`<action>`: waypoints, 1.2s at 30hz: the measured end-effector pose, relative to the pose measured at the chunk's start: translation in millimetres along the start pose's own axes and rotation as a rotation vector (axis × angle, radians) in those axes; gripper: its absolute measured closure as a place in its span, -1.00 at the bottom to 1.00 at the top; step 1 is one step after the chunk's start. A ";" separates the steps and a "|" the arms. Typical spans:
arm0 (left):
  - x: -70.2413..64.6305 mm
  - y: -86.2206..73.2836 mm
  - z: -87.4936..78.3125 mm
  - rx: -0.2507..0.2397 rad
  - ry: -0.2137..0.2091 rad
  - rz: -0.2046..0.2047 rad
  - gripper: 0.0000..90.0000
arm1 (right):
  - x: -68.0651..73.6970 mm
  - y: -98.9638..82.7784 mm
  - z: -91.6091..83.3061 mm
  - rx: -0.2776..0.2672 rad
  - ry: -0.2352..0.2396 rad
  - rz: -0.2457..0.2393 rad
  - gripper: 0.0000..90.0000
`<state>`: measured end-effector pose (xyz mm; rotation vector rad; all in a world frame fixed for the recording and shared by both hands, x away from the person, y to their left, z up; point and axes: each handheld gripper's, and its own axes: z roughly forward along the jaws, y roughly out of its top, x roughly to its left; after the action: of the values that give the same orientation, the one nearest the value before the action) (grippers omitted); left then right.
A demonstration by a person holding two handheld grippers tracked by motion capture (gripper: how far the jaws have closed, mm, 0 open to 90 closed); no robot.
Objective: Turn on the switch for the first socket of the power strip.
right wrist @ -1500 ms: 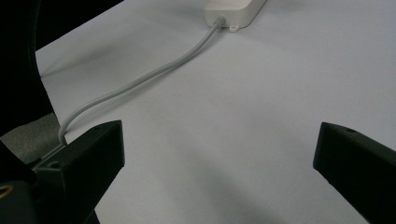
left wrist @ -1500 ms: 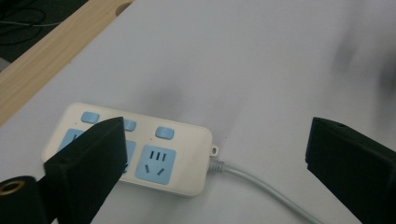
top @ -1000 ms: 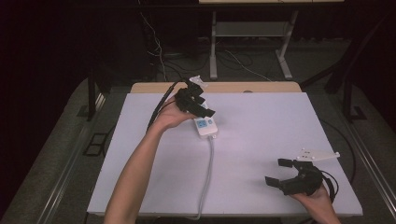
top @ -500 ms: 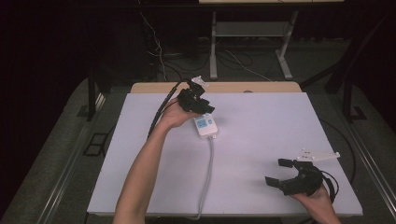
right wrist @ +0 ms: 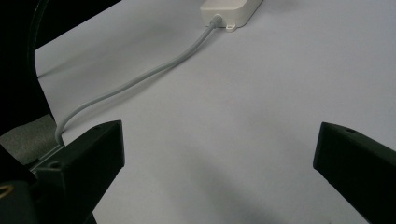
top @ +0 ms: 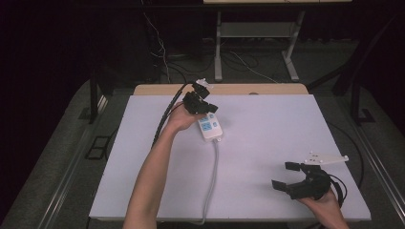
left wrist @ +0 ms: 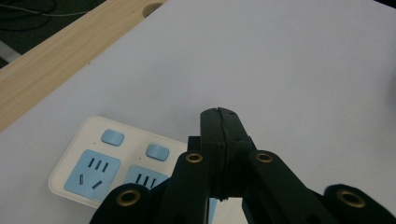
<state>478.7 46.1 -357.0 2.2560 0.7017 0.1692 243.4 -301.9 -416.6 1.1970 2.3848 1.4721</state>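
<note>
Now the left gripper [left wrist: 218,116] has just been closing; its jaws meet on nothing above the power strip [left wrist: 112,163], likely for pressing a switch. Right gripper [top: 286,177] gapes empty.

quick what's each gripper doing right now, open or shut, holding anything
Left gripper: shut, jaws just closed, nothing between them, over the power strip.
Right gripper: open, holding nothing, above the white table.
</note>
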 end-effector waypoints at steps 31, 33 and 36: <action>10.6 -24.3 38.5 0.075 -0.026 -0.051 0.98 | -0.9 -0.4 -0.7 -0.001 -0.006 0.001 -0.97; 11.1 -27.7 39.3 0.078 -0.026 -0.058 0.98 | -0.7 -0.3 -0.2 0.000 -0.007 0.000 -0.97; 12.8 -32.7 41.1 0.071 -0.039 -0.076 0.98 | 0.0 0.0 -0.2 -0.003 -0.009 -0.003 -0.97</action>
<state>488.6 45.6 -410.2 2.2895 0.7817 0.0642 243.3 -302.0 -416.4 1.1969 2.3769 1.4655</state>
